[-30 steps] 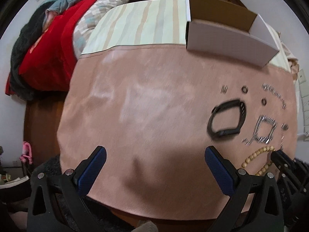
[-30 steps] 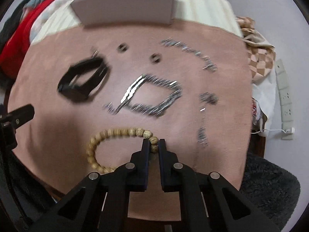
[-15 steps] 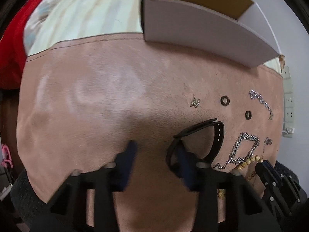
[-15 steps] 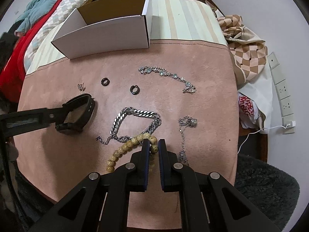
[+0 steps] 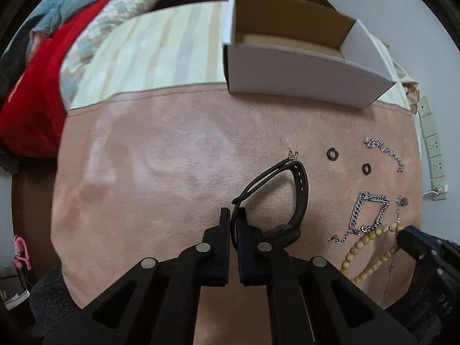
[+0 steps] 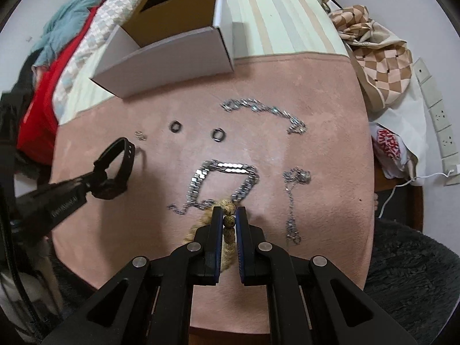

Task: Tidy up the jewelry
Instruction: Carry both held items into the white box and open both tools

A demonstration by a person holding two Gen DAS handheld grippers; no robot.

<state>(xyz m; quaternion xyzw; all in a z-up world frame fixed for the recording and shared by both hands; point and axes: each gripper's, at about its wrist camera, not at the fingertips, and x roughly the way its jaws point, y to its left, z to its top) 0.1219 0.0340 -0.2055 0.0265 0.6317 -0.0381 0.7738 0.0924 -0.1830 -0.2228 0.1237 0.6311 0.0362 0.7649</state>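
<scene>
Jewelry, assorted, laid on a pink suede-like cloth (image 5: pixel 172 149) covering the tabletop.

Left wrist view:
- Left tongs (image 5: pixel 234 215): pressed together, pinching the thin strap of a black wristband (image 5: pixel 299 198). The band loops forward and to the right of the tips.
- Small silver charm (image 5: pixel 293 154): just beyond the band's far end.
- Two dark rings (image 5: pixel 332 153) (image 5: pixel 366 168): apart from each other, toward the right edge of the cloth.
- Fine silver bracelet (image 5: pixel 385 152): near the right edge.
- Heavy silver chain (image 5: pixel 371 210): right of the wristband, touching a wooden bead bracelet (image 5: pixel 371 254) at its near side.
- Right tongs (image 5: pixel 402 234): at the near right corner, among the beads.
- White cardboard box (image 5: pixel 302 77): open-topped, at the far edge of the cloth, partly on a striped cloth (image 5: pixel 161 49).

Right wrist view:
- Right tongs (image 6: pixel 229 215): closed on the wooden bead bracelet (image 6: pixel 230 221), beads seen between the pads, just in front of the heavy chain (image 6: pixel 224 184).
- Thin necklace (image 6: pixel 294 198): right of the chain.
- Left tongs (image 6: pixel 99 178): at the left edge, gripping the wristband (image 6: pixel 125 158).
- Box (image 6: pixel 172 57): at the far left.
</scene>
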